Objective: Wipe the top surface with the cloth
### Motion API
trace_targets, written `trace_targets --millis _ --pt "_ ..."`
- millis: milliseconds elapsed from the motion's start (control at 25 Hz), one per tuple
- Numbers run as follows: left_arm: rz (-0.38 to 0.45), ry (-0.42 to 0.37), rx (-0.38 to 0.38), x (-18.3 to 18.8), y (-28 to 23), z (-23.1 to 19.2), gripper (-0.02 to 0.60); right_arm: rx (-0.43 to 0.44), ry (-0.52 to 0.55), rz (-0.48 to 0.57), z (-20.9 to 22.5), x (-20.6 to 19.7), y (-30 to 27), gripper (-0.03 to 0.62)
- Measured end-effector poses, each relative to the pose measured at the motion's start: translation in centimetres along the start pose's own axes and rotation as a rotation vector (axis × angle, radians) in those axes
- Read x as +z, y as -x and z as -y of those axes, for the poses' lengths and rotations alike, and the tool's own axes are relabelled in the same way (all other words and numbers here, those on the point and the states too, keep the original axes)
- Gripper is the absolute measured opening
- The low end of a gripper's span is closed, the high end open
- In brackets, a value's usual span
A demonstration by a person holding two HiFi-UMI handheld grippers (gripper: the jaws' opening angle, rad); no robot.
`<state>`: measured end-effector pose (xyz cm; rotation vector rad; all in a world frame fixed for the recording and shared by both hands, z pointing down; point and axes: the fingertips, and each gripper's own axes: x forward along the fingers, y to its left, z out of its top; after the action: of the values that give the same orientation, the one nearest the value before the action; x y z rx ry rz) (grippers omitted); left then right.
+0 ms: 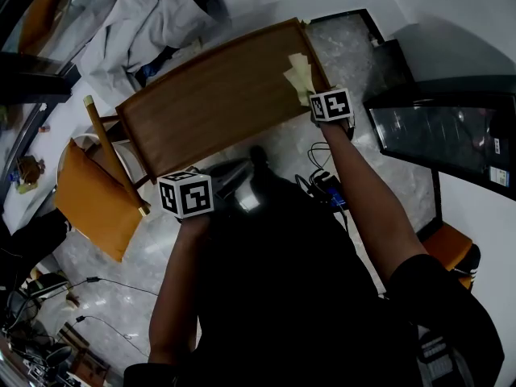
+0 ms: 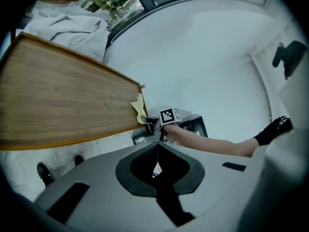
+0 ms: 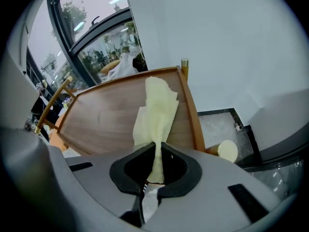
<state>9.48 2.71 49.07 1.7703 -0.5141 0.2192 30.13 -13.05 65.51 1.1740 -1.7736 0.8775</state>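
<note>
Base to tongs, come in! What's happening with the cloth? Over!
Right tongs shut on yellow cloth, draped over right end of wooden top. Left tongs shut, empty, off the top. Nothing else on it.

No writing or number can be read. In the head view, the marker cube (image 1: 185, 193) at nine o'clock and its twin (image 1: 331, 105) at one o'clock bear only black-and-white squares. The sticker (image 1: 499, 176) on the dark cabinet (image 1: 435, 135) at three o'clock is too small to read.

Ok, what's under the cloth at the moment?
The yellow cloth lies on the wooden tabletop near its raised edge, its near end pinched in the right gripper. The wood directly beneath is covered, so I can't check it.
</note>
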Motion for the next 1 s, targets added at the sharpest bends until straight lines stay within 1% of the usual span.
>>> trace_targets --millis 240,360,440,520,600,640,800,880,1000 --pt "0.019 0.001 0.001 -0.1 1.1 0.0 0.011 -0.073 0.028 0.020 2.2 -0.6 0.9 0.034" --pt "0.046 0.002 0.000 -0.3 2.4 -0.2 0.011 -0.103 -0.018 0.029 2.7 -0.7 1.0 0.034" --pt "0.085 -0.010 -0.009 0.0 4.0 0.1 0.011 -0.106 -0.039 0.063 1.9 0.2 1.5 0.034" --pt "0.130 -0.034 -0.029 0.3 6.0 0.8 0.011 -0.078 -0.013 0.115 -0.4 1.5 2.6 0.032" --pt "0.152 -0.047 -0.050 0.0 8.2 1.2 0.011 -0.018 0.034 0.147 -4.7 2.4 3.3 0.034" --pt "0.154 -0.052 -0.056 -0.3 9.4 1.2 0.011 0.025 0.055 0.157 -7.6 2.6 3.3 0.032" --pt "0.146 -0.044 -0.070 -2.1 14.6 0.1 0.011 0.232 0.109 0.159 -21.8 3.0 2.4 0.032" --pt "0.160 -0.029 -0.072 -3.1 17.4 -0.7 0.011 0.314 0.143 0.142 -28.9 2.6 1.6 0.032" --pt "0.168 -0.023 -0.052 -4.8 21.1 -2.5 0.011 0.424 0.205 0.115 -38.6 2.1 0.2 0.034"
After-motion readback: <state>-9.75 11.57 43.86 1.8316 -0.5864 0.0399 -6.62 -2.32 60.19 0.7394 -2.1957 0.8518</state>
